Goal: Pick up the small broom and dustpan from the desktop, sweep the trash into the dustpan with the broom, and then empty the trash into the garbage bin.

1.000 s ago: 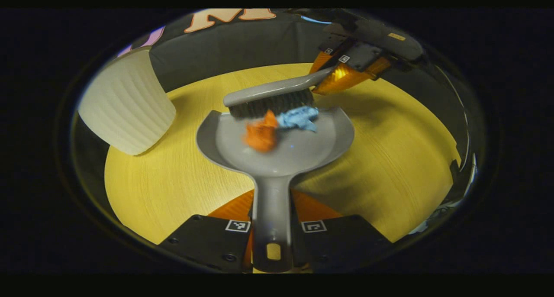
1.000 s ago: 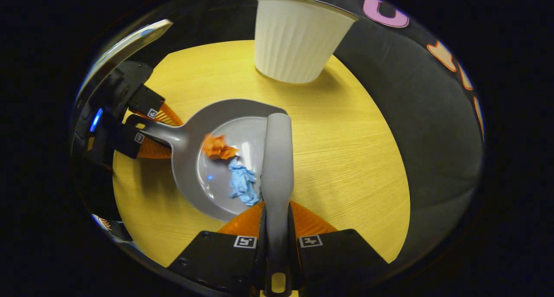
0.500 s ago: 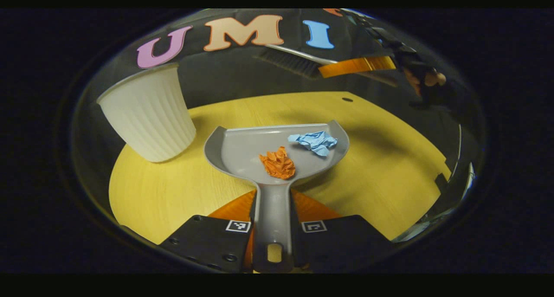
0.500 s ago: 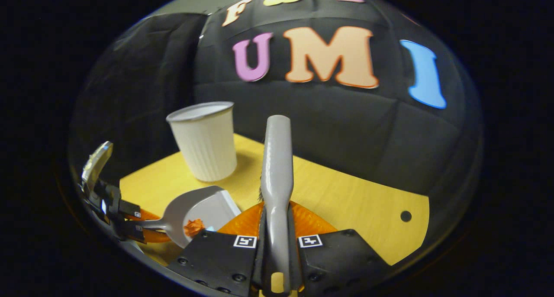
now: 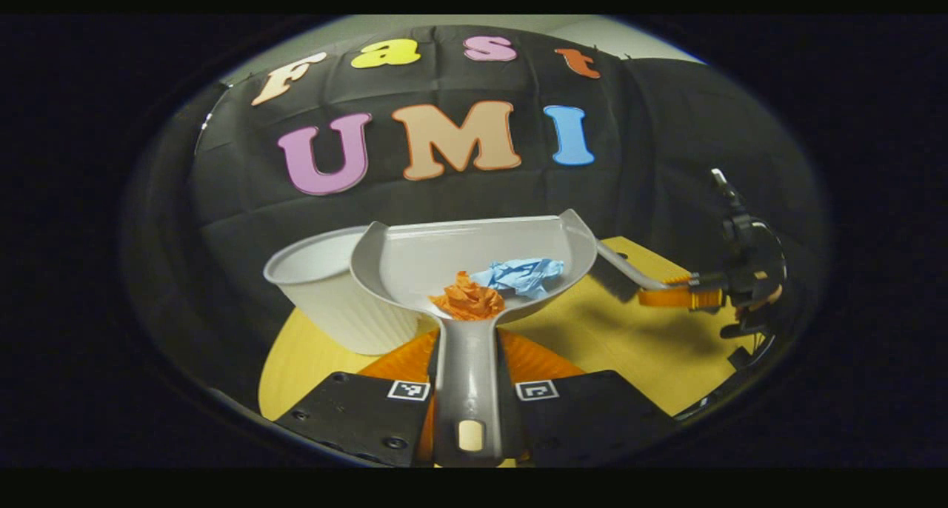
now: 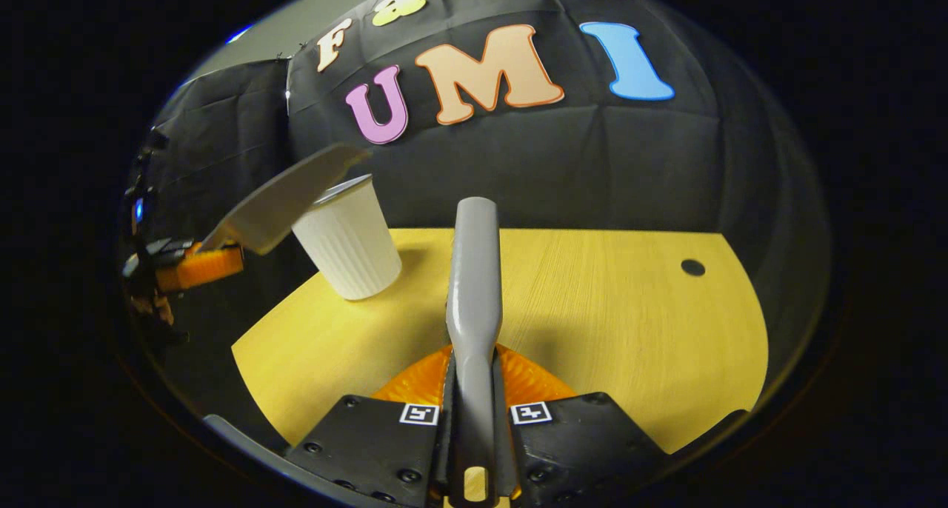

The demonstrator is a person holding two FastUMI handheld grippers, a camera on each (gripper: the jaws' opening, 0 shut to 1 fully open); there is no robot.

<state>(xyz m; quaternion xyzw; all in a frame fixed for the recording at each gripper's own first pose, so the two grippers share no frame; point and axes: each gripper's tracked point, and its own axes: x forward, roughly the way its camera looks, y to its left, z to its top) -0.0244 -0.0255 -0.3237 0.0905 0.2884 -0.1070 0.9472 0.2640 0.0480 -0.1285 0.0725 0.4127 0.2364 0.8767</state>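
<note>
My left gripper [image 5: 469, 386] is shut on the handle of the grey dustpan [image 5: 474, 252], which is lifted off the table. Inside the pan lie an orange paper ball [image 5: 466, 301] and a blue paper ball [image 5: 522, 275]. The pan's left part overlaps the rim of the white ribbed bin [image 5: 326, 301]. My right gripper [image 6: 474, 412] is shut on the grey broom [image 6: 474, 286], which points forward over the yellow table [image 6: 607, 308]. In the right gripper view the dustpan [image 6: 285, 197] hangs tilted over the bin [image 6: 348, 245], held by the left gripper [image 6: 196, 265]. The right gripper [image 5: 678, 298] with the broom [image 5: 622, 271] shows far right.
The yellow table [image 5: 652, 345] has a small round hole [image 6: 693, 267] near its far right edge. Black cloth walls close off the back and the sides. The bin stands near the table's far left corner in the right gripper view.
The dustpan has risen off the table and moved left up to the bin, with both paper balls slid toward its handle. The broom has come down and away to the right.
</note>
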